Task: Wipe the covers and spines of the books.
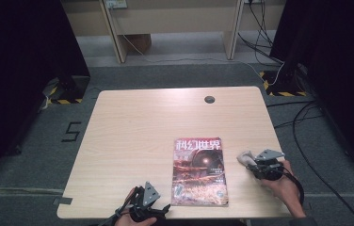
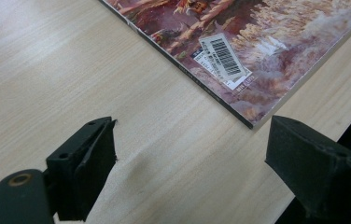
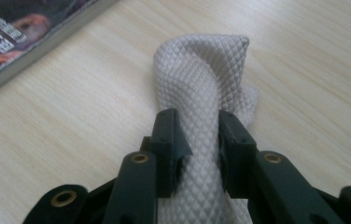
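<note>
Right gripper [image 3: 196, 135] fingers pinch the cloth [image 3: 201, 74] near the counter's [image 1: 132, 132] right edge; the loose bunch may slip free. Left gripper [image 2: 190, 158] fingers wide, empty, beside the magazine [image 2: 257, 51].

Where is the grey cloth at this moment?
The grey cloth lies on the table between the right gripper jaws, right of the magazine in the high view.

The magazine [image 2: 239, 51] runs off the left gripper view's top edge; its barcode label [image 2: 223, 58] print is too small to read. The cloth's [image 3: 201, 140] lower end is hidden between the jaws in the right gripper view.
</note>
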`<state>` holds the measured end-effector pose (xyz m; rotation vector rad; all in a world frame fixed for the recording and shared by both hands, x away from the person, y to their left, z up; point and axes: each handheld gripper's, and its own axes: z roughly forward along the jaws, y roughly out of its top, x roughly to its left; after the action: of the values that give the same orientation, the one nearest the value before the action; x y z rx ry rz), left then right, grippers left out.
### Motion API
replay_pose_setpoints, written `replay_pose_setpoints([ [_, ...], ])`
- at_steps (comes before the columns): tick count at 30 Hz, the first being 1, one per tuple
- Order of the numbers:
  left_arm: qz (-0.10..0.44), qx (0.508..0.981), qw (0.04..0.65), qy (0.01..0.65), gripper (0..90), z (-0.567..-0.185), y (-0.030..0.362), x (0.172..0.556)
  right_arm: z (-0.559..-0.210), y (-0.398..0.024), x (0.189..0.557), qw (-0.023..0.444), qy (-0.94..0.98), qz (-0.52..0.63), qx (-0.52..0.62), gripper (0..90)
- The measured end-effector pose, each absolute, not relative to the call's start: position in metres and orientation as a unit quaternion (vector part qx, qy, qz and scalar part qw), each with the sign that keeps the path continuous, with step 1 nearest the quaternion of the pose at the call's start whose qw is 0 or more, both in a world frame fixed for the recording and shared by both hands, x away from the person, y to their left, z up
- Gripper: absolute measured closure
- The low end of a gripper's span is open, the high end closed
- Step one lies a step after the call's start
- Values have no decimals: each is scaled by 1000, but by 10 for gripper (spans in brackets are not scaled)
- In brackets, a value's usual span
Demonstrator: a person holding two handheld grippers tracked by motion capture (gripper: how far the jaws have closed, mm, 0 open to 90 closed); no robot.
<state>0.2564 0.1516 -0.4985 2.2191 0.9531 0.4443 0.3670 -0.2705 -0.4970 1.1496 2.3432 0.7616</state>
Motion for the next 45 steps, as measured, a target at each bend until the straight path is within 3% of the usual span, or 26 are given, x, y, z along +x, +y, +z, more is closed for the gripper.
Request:
replay_pose_setpoints([
  [2,170,851,337,366,153,-499,152,257,-497,-271,367,209,844,273,412,675],
  [7,168,853,336,364,153,-499,150,258,-493,-268,367,218,826,293,429,502],
  [12,165,851,337,369,153,-500,150,259,-485,-259,362,212,800,352,438,420],
  [28,171,850,349,356,155,-501,133,263,-502,-191,343,123,843,362,379,378],
  [45,188,847,353,349,162,-508,106,279,-507,-176,343,129,844,358,377,332],
])
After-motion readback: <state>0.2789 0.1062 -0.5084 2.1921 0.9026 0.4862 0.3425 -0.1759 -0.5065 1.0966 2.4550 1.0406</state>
